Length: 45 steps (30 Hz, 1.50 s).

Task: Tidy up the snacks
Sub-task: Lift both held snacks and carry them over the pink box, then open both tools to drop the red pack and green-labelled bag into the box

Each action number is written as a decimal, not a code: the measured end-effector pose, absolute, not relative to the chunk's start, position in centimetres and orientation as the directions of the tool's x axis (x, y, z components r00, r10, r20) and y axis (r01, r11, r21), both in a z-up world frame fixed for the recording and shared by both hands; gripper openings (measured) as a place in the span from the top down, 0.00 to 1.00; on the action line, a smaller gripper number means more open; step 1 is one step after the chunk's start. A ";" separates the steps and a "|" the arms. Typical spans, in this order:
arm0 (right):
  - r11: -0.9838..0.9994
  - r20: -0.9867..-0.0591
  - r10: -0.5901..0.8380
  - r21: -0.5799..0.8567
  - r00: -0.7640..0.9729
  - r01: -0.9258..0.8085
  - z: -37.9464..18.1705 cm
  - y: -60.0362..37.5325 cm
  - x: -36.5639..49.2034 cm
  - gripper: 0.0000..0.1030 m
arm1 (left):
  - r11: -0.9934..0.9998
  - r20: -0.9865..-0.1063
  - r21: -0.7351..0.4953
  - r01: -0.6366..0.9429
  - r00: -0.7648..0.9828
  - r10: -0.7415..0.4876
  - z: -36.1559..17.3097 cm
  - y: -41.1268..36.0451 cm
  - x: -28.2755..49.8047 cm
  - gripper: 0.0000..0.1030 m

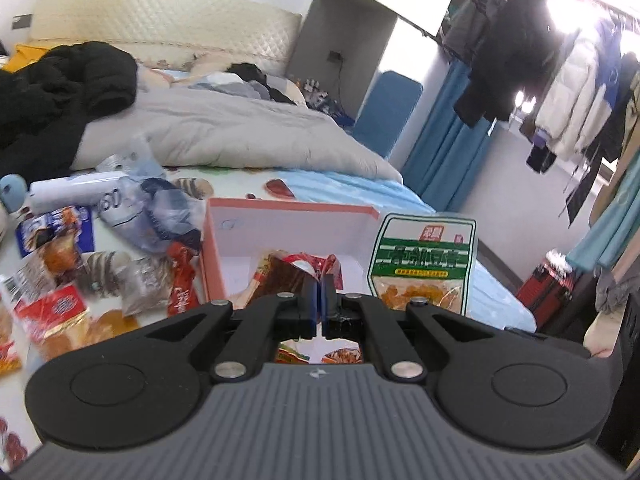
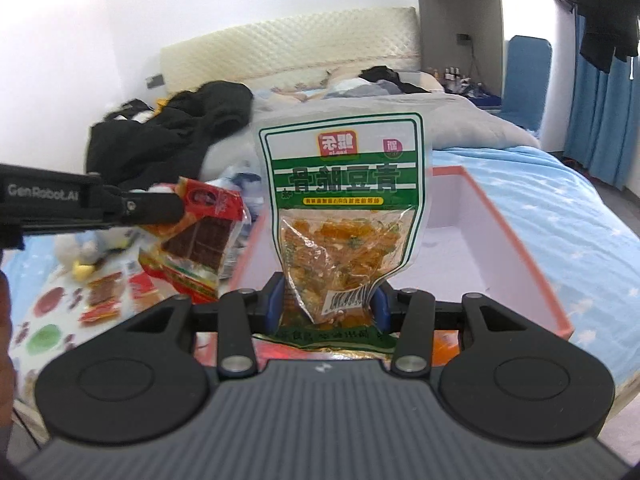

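We hold a gripper in each hand, both tilted somewhat downward. Our left gripper has its fingers pressed together, pinching a red packet. Our right gripper has its fingers partly spread, clamping the bottom of a green pouch, which stands upright. From the right wrist, the left gripper reaches in from the left edge.

The green-and-white pouch of orange snacks stands upright, pinched at its bottom edge, above the open pink box. A red packet showing brown slabs hangs tilted to its left. More packets lie strewn beside the box on the bed.
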State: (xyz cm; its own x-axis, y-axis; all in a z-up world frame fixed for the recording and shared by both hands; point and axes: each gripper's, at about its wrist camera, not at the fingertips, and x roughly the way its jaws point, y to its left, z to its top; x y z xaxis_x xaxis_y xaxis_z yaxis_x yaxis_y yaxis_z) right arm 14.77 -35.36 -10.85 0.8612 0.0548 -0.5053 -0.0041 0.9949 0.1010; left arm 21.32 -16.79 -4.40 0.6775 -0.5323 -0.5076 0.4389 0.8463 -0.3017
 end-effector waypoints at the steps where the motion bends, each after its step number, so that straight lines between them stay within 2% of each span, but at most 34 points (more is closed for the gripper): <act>1: 0.995 -0.511 0.046 0.099 0.858 0.005 -11.0 -35.9 15.5 0.55 | 0.850 -0.514 -0.283 0.445 0.677 -0.526 -4.6 -17.4 21.9 0.98; 3: 0.996 -0.528 0.030 0.089 0.849 0.020 -11.5 -36.6 16.4 0.55 | 0.862 -0.540 -0.245 0.444 0.676 -0.502 -5.5 -18.6 23.2 0.98; 11: 0.992 -0.638 0.028 0.111 0.770 0.056 -15.1 -38.3 20.0 0.55 | 0.865 -0.666 -0.310 0.394 0.559 -0.494 -10.1 -19.5 27.9 0.98; 20: 0.992 -0.699 0.004 0.090 0.715 0.083 -16.2 -38.5 21.8 0.51 | 0.877 -0.718 -0.311 0.366 0.514 -0.469 -11.5 -19.5 29.7 0.97; 22: 0.994 -0.698 0.006 0.084 0.716 0.073 -16.1 -38.3 21.9 0.53 | 0.878 -0.724 -0.309 0.366 0.509 -0.466 -11.5 -19.5 29.8 0.97; 23: 0.994 -0.698 0.006 0.080 0.716 0.070 -16.1 -38.3 22.0 0.53 | 0.877 -0.725 -0.310 0.366 0.506 -0.467 -11.5 -19.5 30.0 0.95; 25: 0.994 -0.705 0.005 0.079 0.709 0.072 -16.0 -38.6 22.1 0.42 | 0.886 -0.731 -0.296 0.358 0.512 -0.451 -11.2 -19.6 30.0 0.76; 26: 0.994 -0.708 0.003 0.080 0.707 0.076 -16.0 -38.6 22.2 0.26 | 0.891 -0.735 -0.286 0.353 0.516 -0.440 -11.1 -19.6 30.0 0.54; 27: 0.994 -0.706 0.001 0.081 0.708 0.079 -16.0 -38.7 22.2 0.21 | 0.891 -0.730 -0.281 0.357 0.524 -0.439 -11.0 -19.6 29.9 0.45; 37: 0.992 -0.667 -0.001 0.096 0.745 0.087 -15.0 -38.8 20.6 0.21 | 0.885 -0.681 -0.285 0.369 0.572 -0.457 -9.4 -18.0 27.9 0.44; 45: 0.990 -0.600 0.024 0.126 0.800 0.065 -13.4 -37.9 18.0 0.21 | 0.891 -0.620 -0.254 0.375 0.644 -0.448 -7.7 -15.5 23.9 0.44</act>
